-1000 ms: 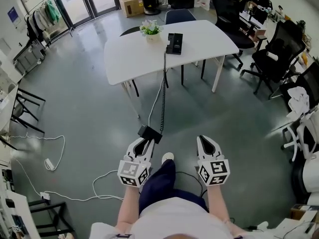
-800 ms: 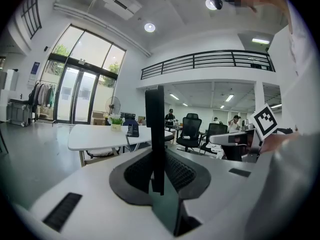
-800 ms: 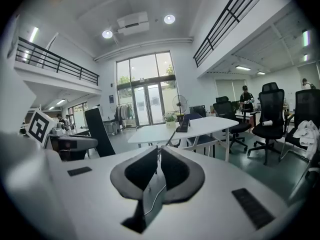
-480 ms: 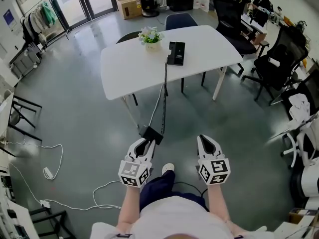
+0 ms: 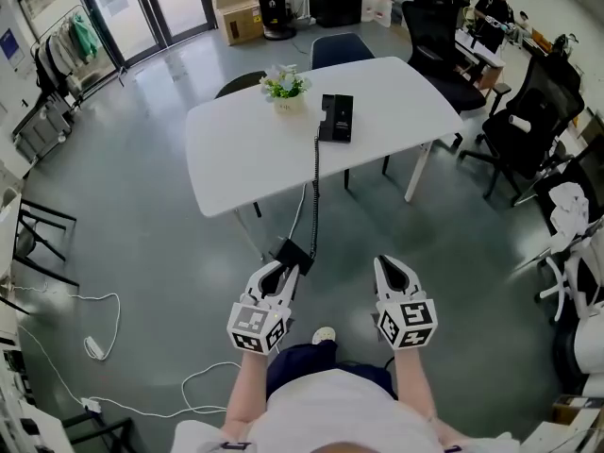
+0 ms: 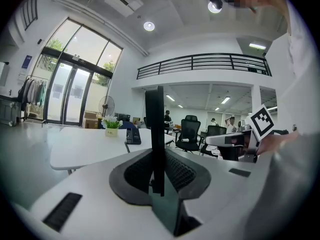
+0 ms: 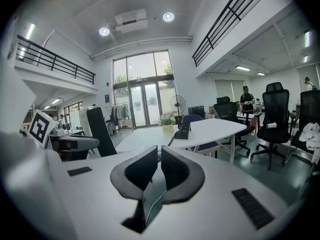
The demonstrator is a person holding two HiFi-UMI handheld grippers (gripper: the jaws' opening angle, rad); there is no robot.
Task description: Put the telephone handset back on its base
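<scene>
The black handset (image 5: 289,252) is pinched in my left gripper (image 5: 282,269), low over the floor in front of the person. Its coiled cord (image 5: 314,192) rises to the black phone base (image 5: 336,118) on the white table (image 5: 245,149). In the left gripper view the handset (image 6: 154,119) stands edge-on between the pads of that gripper (image 6: 157,155), with the base (image 6: 133,136) far ahead. My right gripper (image 5: 389,266) hangs beside it, shut and empty. The right gripper view shows those jaws (image 7: 159,152) together, the base (image 7: 183,130) beyond, and the handset (image 7: 100,131) at left.
A small potted plant (image 5: 286,87) stands on the table beside the base. Black office chairs (image 5: 519,111) crowd the right side. A white cable (image 5: 104,347) trails over the grey floor at left. Cardboard boxes (image 5: 236,12) and glass doors are at the back.
The table and phone base have slid nearer in the head view as the person steps toward them. Both grippers keep the same pose, the handset still held.
</scene>
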